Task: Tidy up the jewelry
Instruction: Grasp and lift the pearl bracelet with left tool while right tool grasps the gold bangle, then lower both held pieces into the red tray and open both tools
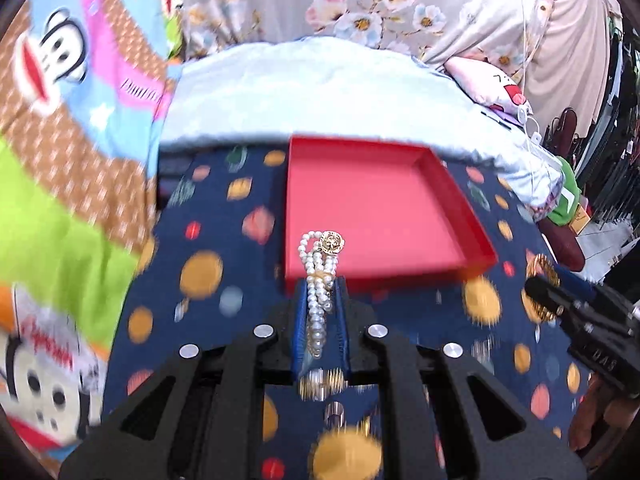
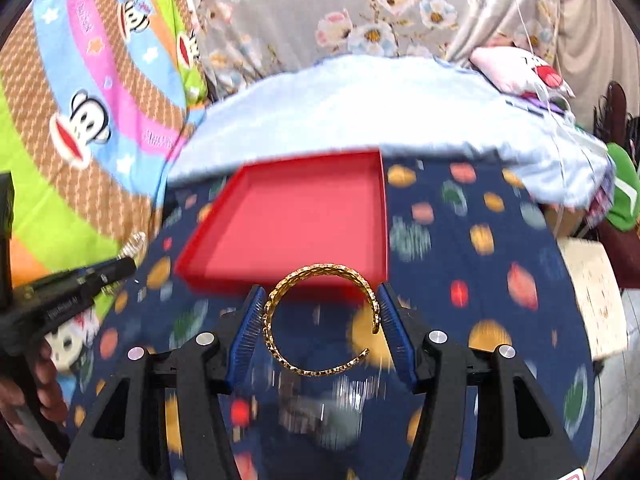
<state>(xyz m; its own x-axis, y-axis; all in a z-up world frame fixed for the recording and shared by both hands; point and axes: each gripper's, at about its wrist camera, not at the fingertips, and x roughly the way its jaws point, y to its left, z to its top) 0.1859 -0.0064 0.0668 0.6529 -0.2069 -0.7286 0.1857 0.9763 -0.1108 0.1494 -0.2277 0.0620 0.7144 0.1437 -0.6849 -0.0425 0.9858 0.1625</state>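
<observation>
just short of the red tray [image 1: 384, 208], the left gripper [image 1: 322, 312] pinches a pearl bracelet [image 1: 320, 280] and the right gripper [image 2: 320, 324] spans a gold bangle [image 2: 320, 320], both lifted clear, likely for dropping in.

I can't read any text for certain. At nine o'clock in my right view, the left gripper [image 2: 120, 268] carries a small white label, too blurred to make out. The cartoon bedsheet [image 2: 100, 92] shows smeared, unreadable lettering.
</observation>
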